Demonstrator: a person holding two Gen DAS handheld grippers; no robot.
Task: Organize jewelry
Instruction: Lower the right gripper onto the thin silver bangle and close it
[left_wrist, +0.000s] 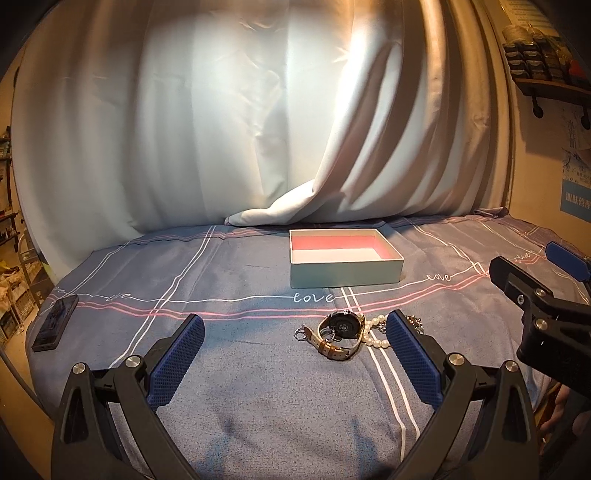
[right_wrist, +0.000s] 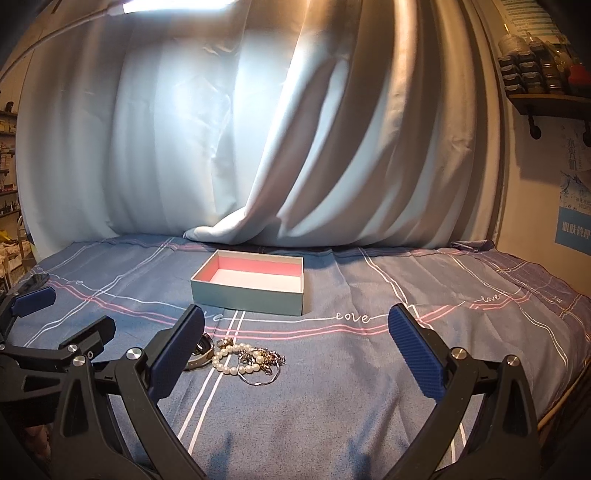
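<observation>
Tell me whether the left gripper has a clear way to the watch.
Probably yes. The left gripper is open, and the watch lies on the bedspread just ahead between its fingers, nothing covering it. The pearl bracelet touches its right side.

Black jaws, blue textured pads (left_wrist: 177, 360), silver screws (left_wrist: 455, 358).

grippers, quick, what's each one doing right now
left gripper: open, holding nothing.
right gripper: open, holding nothing.

open left tongs (left_wrist: 295, 325) hover before watch (left_wrist: 341, 332), pearls (left_wrist: 375, 334), box (left_wrist: 345, 275).
</observation>
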